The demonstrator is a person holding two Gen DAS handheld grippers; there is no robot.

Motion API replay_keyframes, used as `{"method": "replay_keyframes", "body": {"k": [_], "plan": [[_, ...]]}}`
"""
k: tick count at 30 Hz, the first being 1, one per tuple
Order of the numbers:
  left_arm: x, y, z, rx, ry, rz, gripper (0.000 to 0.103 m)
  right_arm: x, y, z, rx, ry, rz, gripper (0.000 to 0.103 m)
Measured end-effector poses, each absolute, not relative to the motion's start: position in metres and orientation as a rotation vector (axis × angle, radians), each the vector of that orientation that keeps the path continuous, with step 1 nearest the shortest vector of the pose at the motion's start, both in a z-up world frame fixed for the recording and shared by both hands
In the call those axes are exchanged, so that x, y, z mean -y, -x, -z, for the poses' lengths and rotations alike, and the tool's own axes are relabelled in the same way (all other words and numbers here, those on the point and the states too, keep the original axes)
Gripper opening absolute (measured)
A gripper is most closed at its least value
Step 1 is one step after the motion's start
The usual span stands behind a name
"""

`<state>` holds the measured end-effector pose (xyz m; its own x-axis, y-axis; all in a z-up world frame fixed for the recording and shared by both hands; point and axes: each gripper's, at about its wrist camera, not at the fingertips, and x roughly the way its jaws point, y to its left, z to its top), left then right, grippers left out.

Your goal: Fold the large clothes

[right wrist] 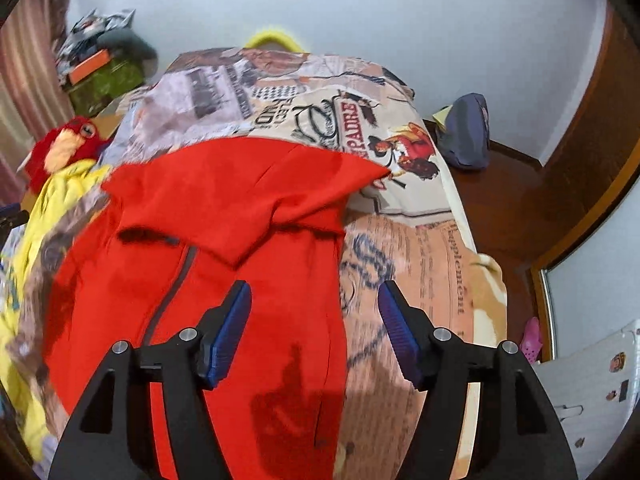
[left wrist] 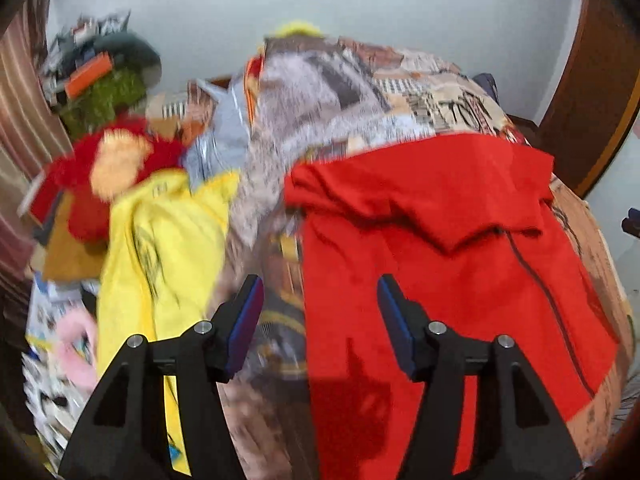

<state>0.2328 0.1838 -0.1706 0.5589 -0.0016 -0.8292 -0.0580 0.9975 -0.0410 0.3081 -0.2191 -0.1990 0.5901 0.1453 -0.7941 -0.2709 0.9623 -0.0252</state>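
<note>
A red hooded zip jacket (left wrist: 448, 248) lies spread on a bed with a printed cover (left wrist: 320, 92), hood toward the far end. It also shows in the right wrist view (right wrist: 224, 240). My left gripper (left wrist: 320, 296) is open and empty, hovering above the jacket's left edge. My right gripper (right wrist: 316, 300) is open and empty, hovering above the jacket's right edge, where it meets the printed cover (right wrist: 420, 248). The jacket's near end is hidden below both views.
A yellow garment (left wrist: 168, 248) and a red plush toy (left wrist: 112, 160) lie left of the jacket. A pile of boxes and clothes (left wrist: 96, 76) stands at the far left. A blue-grey bag (right wrist: 468, 136) sits on dark wooden furniture right of the bed.
</note>
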Motion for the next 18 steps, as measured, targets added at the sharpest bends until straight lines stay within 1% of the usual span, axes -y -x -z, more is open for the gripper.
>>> {"method": "replay_keyframes", "body": {"k": [3,7,10,14,18], "plan": [[-0.193,-0.216,0.197,-1.044,0.11,-0.047,0.059,0.221,-0.299,0.212,-0.942,0.163,-0.25,0.062],[-0.202,-0.193,0.246,-1.178,0.208,-0.044,0.059,0.23,-0.292,0.239,-1.028,0.145,-0.251,0.062],[-0.202,-0.174,0.27,-1.233,0.249,-0.026,0.059,0.237,-0.288,0.258,-1.077,0.134,-0.24,0.062],[-0.2,-0.157,0.29,-1.259,0.316,-0.008,0.059,0.246,-0.287,0.275,-1.131,0.081,-0.264,0.062],[-0.199,-0.147,0.303,-1.246,0.411,-0.008,0.059,0.25,-0.282,0.292,-1.179,-0.013,-0.315,0.062]]}}
